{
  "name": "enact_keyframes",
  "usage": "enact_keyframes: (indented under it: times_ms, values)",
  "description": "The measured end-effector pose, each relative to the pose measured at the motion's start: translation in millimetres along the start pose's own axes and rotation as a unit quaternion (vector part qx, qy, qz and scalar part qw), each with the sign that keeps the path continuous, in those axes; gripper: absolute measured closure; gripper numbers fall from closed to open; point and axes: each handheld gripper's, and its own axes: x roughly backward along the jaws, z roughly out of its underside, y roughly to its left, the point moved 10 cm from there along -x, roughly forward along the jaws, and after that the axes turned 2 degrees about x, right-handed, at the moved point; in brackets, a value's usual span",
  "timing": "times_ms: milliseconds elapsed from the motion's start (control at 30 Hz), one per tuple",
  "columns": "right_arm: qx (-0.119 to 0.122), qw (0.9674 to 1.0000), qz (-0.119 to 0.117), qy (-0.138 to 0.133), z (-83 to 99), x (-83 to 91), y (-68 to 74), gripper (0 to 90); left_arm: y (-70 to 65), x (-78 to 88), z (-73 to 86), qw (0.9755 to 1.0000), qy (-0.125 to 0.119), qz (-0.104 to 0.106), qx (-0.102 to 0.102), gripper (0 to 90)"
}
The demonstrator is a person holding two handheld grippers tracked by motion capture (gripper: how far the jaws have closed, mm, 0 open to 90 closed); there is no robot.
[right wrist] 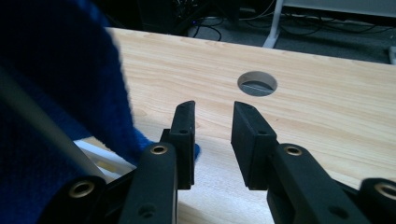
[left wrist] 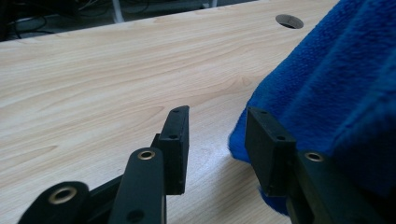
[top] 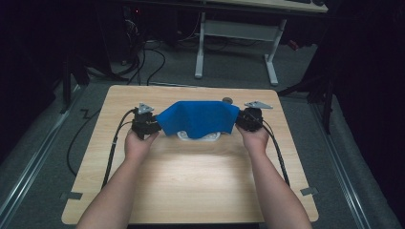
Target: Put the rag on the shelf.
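A blue towel (top: 198, 118) is lying draped over a white rack (top: 199, 136) toward the far middle of the table (top: 191, 191), humped up so that its two ends are hanging down at either side. The left gripper (top: 152, 125) is sitting just beside the towel's left end, and in the left gripper view its jaws are standing apart with bare wood between them; the towel's edge (left wrist: 327, 102) is lying against the outer face of the jaw nearer the cloth, not in the gap. The right gripper (top: 242, 121) is sitting just beside the towel's right end, and in the right gripper view its jaws are likewise parted and holding nothing, with the towel (right wrist: 56, 93) hanging next to one jaw and a strip of the white rack (right wrist: 100, 156) showing beneath it. A round hole (right wrist: 257, 83) in the tabletop is lying beyond the towel, toward the far edge.

By the look of it, the step in hand is taking hold of the towel at both ends, and neither grip is made yet. The next move is calling for each gripper to slide sideways toward the towel until an edge of cloth is lying between the jaws, and then to close on it evenly.
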Motion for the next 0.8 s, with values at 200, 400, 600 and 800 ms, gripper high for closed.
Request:
enact_keyframes:
  times_ms: [200, 400, 600, 800]
  values:
    - [0.006, 1.0000, 0.007, -0.002, -2.5, 8.3, -2.8, 69.2, 1.6, 8.3, -3.0, 0.9999, -0.010, -0.003, 0.000, 57.7]
    - [0.012, 0.9998, 0.012, -0.006, -4.9, 14.5, -3.9, 66.9, 8.1, 16.8, -2.4, 0.9997, -0.018, -0.008, 0.013, 54.2]
    - [0.016, 0.9997, 0.013, -0.012, -3.3, 23.2, -4.4, 65.7, 12.8, 26.2, -0.5, 0.9996, -0.021, -0.015, 0.013, 51.3]
    - [0.016, 0.9996, 0.018, -0.011, 2.0, 31.4, -8.8, 63.0, 17.2, 34.8, 5.5, 0.9993, -0.026, -0.015, 0.021, 51.0]
